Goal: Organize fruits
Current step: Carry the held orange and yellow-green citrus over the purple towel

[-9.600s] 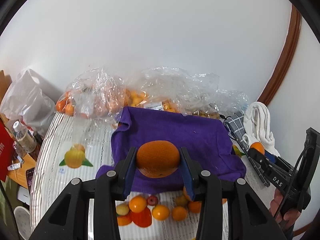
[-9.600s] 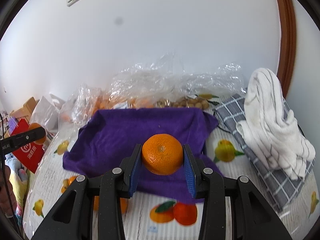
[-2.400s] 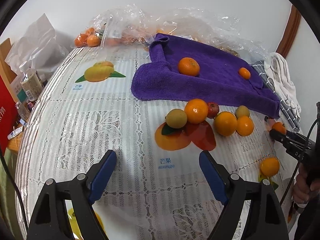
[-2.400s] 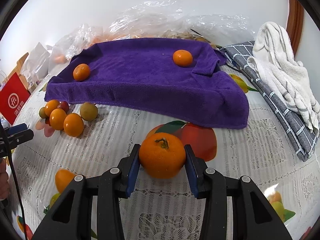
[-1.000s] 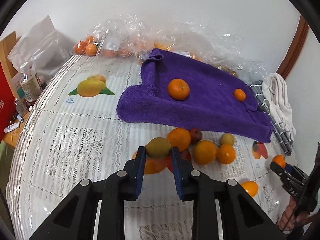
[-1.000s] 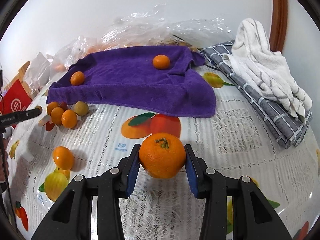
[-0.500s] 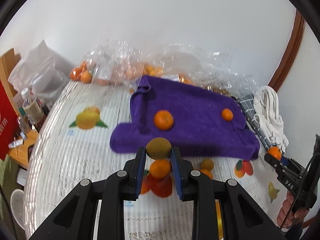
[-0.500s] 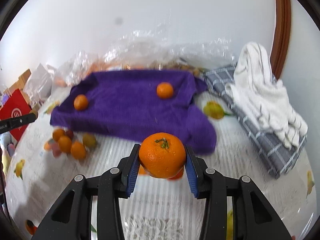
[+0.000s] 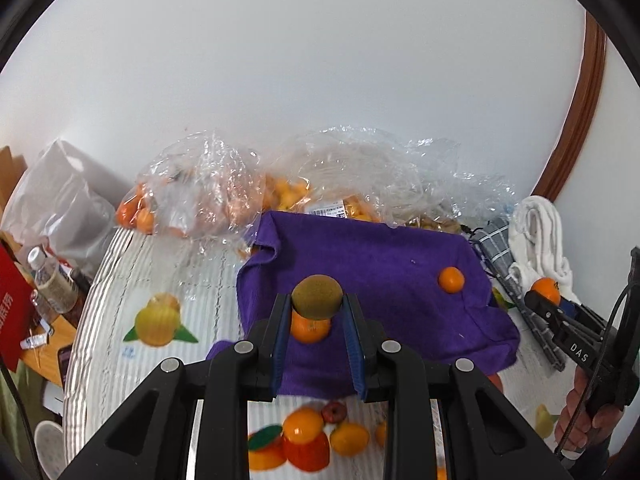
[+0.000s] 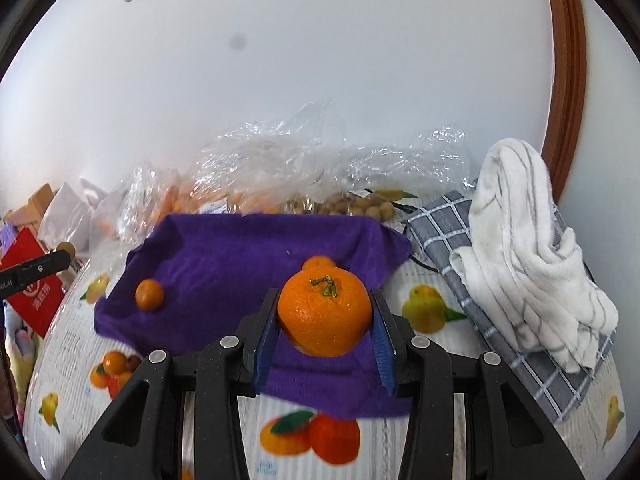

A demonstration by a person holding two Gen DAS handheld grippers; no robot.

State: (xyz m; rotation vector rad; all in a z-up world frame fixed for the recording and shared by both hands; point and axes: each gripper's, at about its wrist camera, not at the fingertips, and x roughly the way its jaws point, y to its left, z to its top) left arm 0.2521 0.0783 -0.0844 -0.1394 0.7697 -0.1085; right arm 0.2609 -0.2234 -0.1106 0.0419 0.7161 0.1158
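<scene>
My left gripper (image 9: 317,312) is shut on a greenish-brown round fruit (image 9: 317,295) and holds it above the near edge of the purple towel (image 9: 384,264). An orange (image 9: 310,328) lies on the towel just behind it, and a smaller orange (image 9: 451,279) lies to the right. My right gripper (image 10: 324,320) is shut on a large orange with a stem (image 10: 324,312), above the purple towel (image 10: 240,256). One orange (image 10: 149,295) lies on the towel's left part and another (image 10: 318,262) peeks out behind the held orange. The right gripper also shows in the left wrist view (image 9: 538,302).
Loose fruits (image 9: 320,426) lie on the tablecloth in front of the towel. Clear plastic bags of fruit (image 9: 224,196) stand behind it by the wall. A checked cloth (image 10: 452,224) with a white towel (image 10: 528,256) lies to the right. A bottle (image 9: 48,276) and red box (image 10: 36,292) stand at the left.
Both grippers have risen and moved forward over the towel's near edge, each still holding its fruit. The loose fruits have dropped lower in view.
</scene>
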